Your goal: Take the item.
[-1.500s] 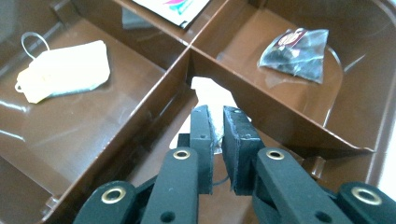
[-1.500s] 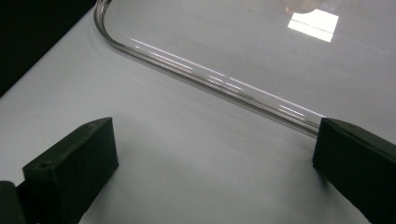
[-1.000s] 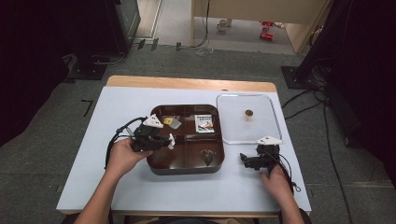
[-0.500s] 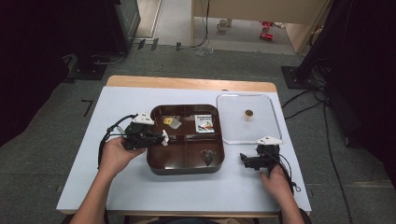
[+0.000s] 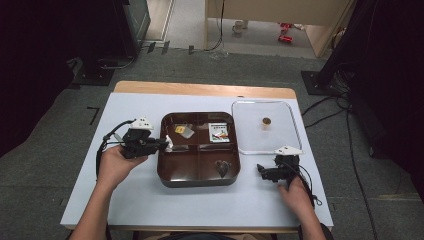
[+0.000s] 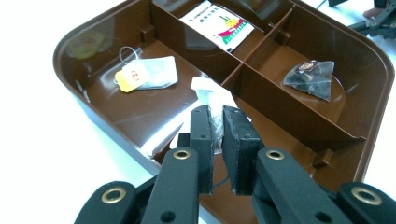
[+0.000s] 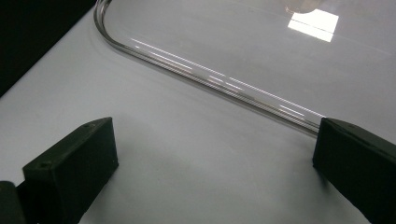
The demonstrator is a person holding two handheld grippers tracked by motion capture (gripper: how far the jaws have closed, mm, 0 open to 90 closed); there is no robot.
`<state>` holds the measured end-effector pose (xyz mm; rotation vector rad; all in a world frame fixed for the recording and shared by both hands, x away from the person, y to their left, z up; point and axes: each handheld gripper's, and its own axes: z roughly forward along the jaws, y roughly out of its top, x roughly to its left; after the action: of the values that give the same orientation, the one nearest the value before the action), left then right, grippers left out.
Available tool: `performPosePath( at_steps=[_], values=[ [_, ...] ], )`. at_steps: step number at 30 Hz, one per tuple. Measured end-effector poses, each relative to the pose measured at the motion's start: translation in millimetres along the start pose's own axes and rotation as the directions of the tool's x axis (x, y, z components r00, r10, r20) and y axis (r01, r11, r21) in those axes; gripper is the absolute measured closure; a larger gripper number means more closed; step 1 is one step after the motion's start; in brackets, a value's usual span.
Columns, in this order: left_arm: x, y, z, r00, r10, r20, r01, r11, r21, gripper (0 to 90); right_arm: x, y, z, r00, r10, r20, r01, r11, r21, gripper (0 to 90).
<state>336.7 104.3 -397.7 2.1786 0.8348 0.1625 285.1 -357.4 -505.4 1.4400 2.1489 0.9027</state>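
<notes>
Two tongs are in your hands at the near side of the white table [image 5: 130, 200]. Your right tongs [image 5: 261, 171] rest low on the table near its right front, just in front of the clear lid's near edge, with their jaws spread wide and nothing but bare table between them; in the right gripper view the rounded rim of the clear lid [image 7: 219, 79] runs across just beyond the pads.

Your left tongs [image 5: 164, 144] sit at the left edge of the brown tray [image 5: 200, 181], a little off the table, pointing right over the tray's rim. They are clamped on a white tea bag packet [image 6: 212, 100]: in the left gripper view its crumpled end is pinched between the two pads, and the rest of it sticks out beyond them, above the tray's left side near the cross of the dividers.

Farther into the tray, the far left compartment holds a tea bag with a yellow tag [image 6: 147, 73], lying flat on the floor of the compartment. The near right compartment holds a dark pyramid tea bag [image 6: 312, 79]. The far right compartment holds a printed white sachet [image 6: 218, 23], lying flat.

Beyond your right hand, the clear lid [image 5: 265, 142] lies flat on the table just to the right of the tray, with a small brown knob [image 5: 266, 121] at its middle.
</notes>
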Motion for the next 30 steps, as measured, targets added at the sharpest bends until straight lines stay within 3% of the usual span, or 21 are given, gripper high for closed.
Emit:
performPosePath(
  at_steps=[14,30],
  values=[
    [13.8,-8.2,-24.1,0.9977,-0.048,-0.048,0.046,0.9976,-0.053,83.4,-0.1,0.1,0.1,1.0,0.001,-0.001,-0.001,1.0,0.001,0.0],
    [36.8,-26.6,-30.9,0.9881,-0.12,-0.096,0.117,0.9924,-0.038,83.3,-0.1,0.1,0.1,1.0,0.001,-0.001,-0.001,1.0,0.001,0.0]
  ],
)
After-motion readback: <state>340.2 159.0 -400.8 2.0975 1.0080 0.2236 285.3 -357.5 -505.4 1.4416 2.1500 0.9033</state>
